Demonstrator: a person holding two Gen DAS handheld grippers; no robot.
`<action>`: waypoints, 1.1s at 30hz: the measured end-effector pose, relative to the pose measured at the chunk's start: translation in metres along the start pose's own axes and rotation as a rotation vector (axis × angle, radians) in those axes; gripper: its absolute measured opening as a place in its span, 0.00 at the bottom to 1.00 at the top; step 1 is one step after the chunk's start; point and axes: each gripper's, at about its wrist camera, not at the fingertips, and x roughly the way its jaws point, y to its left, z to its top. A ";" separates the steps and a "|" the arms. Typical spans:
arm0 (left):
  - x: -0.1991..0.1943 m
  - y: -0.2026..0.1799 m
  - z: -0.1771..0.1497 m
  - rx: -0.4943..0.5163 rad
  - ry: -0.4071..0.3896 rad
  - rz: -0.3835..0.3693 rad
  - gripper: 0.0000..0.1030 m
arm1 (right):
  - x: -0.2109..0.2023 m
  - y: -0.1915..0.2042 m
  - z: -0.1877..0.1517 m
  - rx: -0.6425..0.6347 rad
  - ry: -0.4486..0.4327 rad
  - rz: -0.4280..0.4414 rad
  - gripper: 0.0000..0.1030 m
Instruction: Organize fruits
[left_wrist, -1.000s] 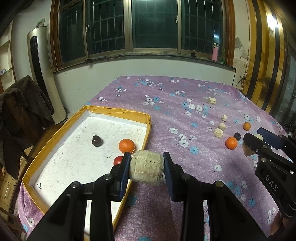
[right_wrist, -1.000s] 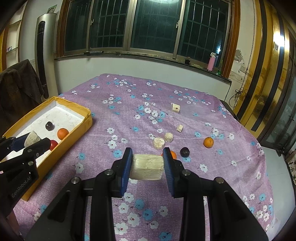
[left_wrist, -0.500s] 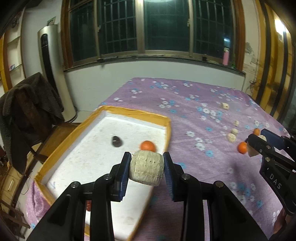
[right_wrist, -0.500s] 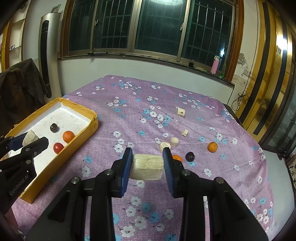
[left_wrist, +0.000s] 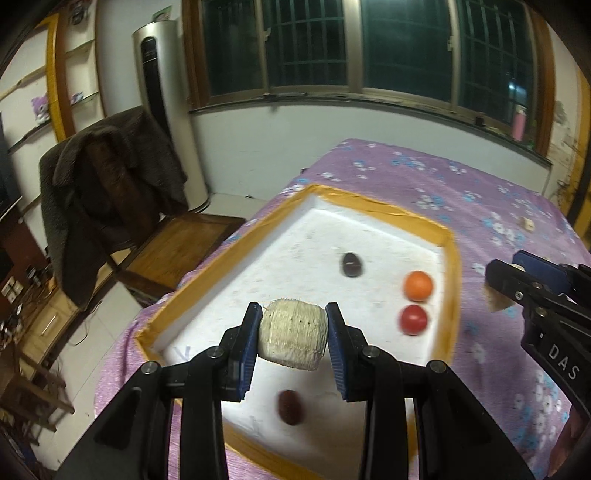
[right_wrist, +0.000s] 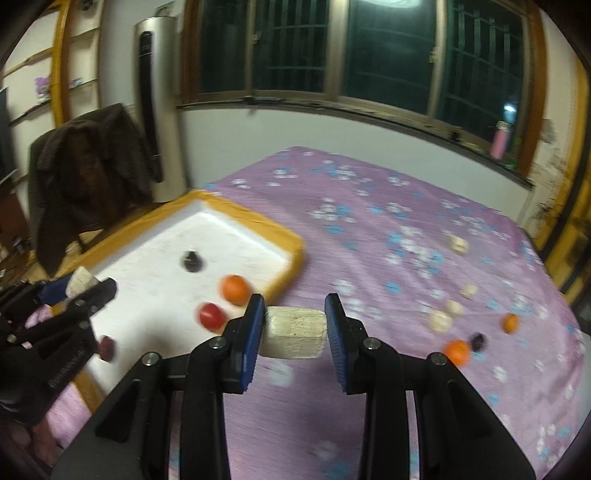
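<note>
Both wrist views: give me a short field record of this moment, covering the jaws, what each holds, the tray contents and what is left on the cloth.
left gripper: jaws shut on ridged pale barrel-shaped piece, over the tray
right gripper: jaws shut on pale block, over the purple floral cloth beside the tray
tray: white inside, orange rim
tray contents: orange fruit, red fruit, two dark fruits
still on cloth: two orange fruits, one dark fruit, several pale pieces
image quality: motion blur

Home bedroom: floral purple bedspread (right_wrist: 424, 236), coat on wooden chair (left_wrist: 110, 192), tower air conditioner (left_wrist: 166, 110), barred windows (left_wrist: 332, 44).
</note>
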 end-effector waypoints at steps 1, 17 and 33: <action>0.002 0.003 0.000 -0.005 0.004 0.005 0.33 | 0.005 0.007 0.003 -0.009 0.006 0.023 0.34; 0.029 0.028 -0.001 -0.040 0.052 0.044 0.33 | 0.079 0.059 0.026 -0.072 0.099 0.154 0.35; 0.034 0.028 0.000 -0.038 0.060 0.053 0.33 | 0.095 0.066 0.028 -0.098 0.122 0.154 0.35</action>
